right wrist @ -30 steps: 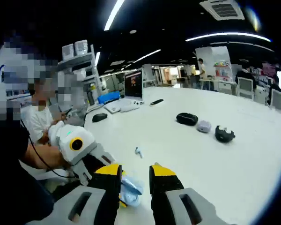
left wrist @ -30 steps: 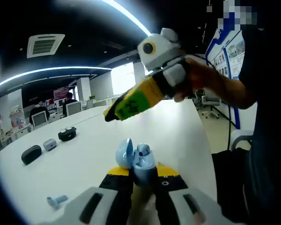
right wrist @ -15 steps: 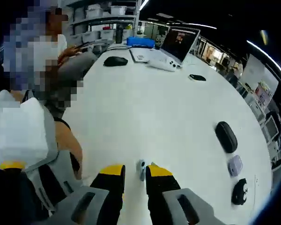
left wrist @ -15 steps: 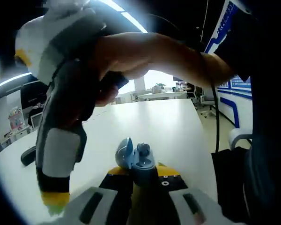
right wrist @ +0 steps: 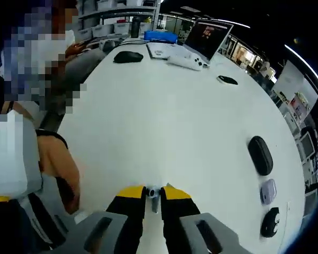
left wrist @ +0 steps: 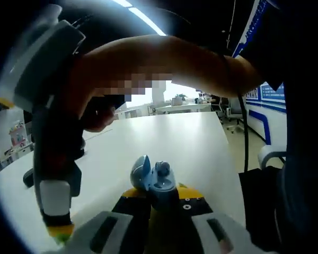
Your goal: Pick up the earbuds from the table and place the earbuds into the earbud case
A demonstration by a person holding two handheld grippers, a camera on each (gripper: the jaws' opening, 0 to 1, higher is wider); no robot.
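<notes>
The open blue earbud case [left wrist: 155, 180] is clamped in the left gripper [left wrist: 158, 197]. An earbud [right wrist: 153, 191] on the table [right wrist: 164, 121] is pinched by the right gripper [right wrist: 153, 194], whose jaws have narrowed since half a second ago.

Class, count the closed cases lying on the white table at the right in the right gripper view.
3: black oval case, lilac case below it, black round case lowest. Others may be hidden.

Smooth glossy pale-blue plastic on the earbud case [left wrist: 155, 181], glossy white plastic on the earbud [right wrist: 153, 191], matt white table [right wrist: 164, 121], matt dark oval pouch [right wrist: 260, 155].
</notes>
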